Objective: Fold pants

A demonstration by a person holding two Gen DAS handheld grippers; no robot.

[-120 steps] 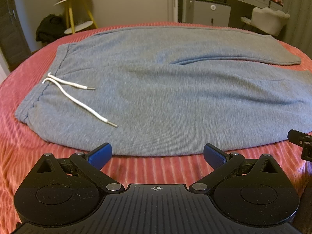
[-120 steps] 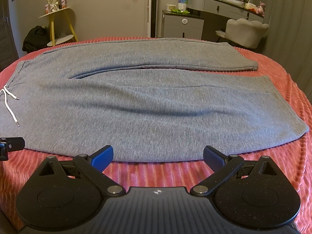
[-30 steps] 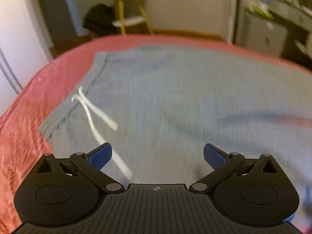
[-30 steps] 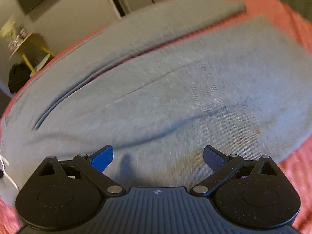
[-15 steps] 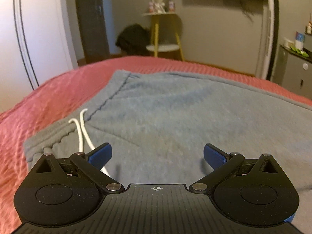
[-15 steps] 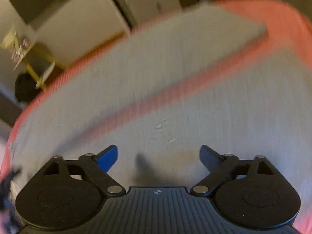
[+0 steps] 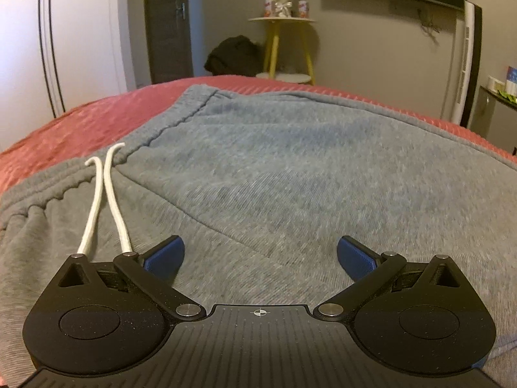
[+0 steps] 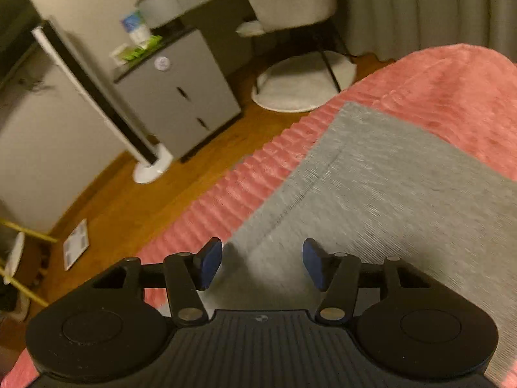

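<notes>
The white drawstring ends vanish behind the left gripper linkage. The grey sweatpants run off the left wrist view rightward and under the gripper body — legs unseen. Beyond the right gripper, the pant hem is motion-blurred; small items atop the cabinet are unreadable.

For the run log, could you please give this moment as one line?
stage: reaching | left claw: open over waist of pants | right claw: closing, nothing gripped, at hem | bed: pants flat
</notes>
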